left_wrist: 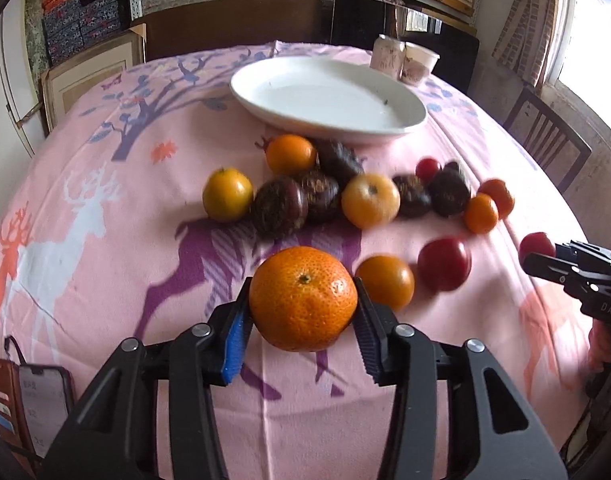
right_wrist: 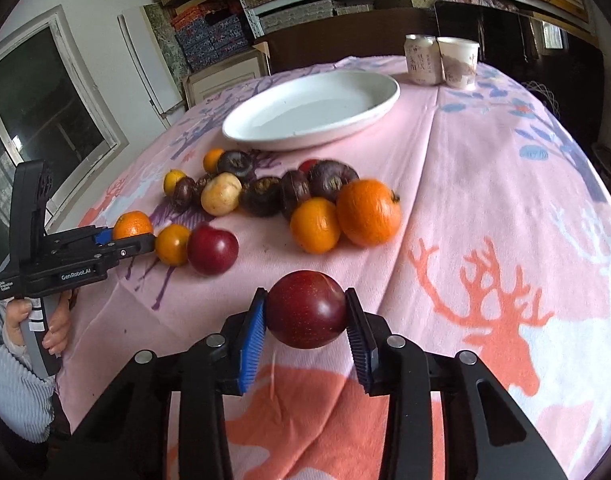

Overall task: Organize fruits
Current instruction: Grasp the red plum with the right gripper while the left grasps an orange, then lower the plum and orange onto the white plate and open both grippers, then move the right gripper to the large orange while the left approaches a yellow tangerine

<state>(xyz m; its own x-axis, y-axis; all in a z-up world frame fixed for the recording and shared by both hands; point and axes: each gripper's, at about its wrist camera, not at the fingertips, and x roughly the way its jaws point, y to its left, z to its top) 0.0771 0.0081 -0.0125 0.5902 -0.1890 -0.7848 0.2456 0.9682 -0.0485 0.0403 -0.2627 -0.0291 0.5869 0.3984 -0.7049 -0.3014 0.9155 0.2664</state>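
My left gripper [left_wrist: 303,280] is shut on a large orange mandarin [left_wrist: 303,308], both pads pressing its sides just above the pink deer tablecloth [left_wrist: 105,240]. My right gripper [right_wrist: 305,292] is shut on a dark red plum [right_wrist: 307,316], held the same way. From the right wrist view, the left gripper [right_wrist: 135,236] with its mandarin [right_wrist: 131,225] is at the left. Loose fruit lies mid-table: several oranges [left_wrist: 227,194], dark mangosteens [left_wrist: 279,208] and another red plum [left_wrist: 444,264]. Beyond them stands a white plate [left_wrist: 241,88] with nothing on it.
A can [right_wrist: 421,60] and a paper cup [right_wrist: 459,62] stand at the table's far edge behind the plate. A phone in a wallet case [left_wrist: 41,396] lies near the left front edge. A wooden chair [left_wrist: 545,136] stands to the right; shelves line the back wall.
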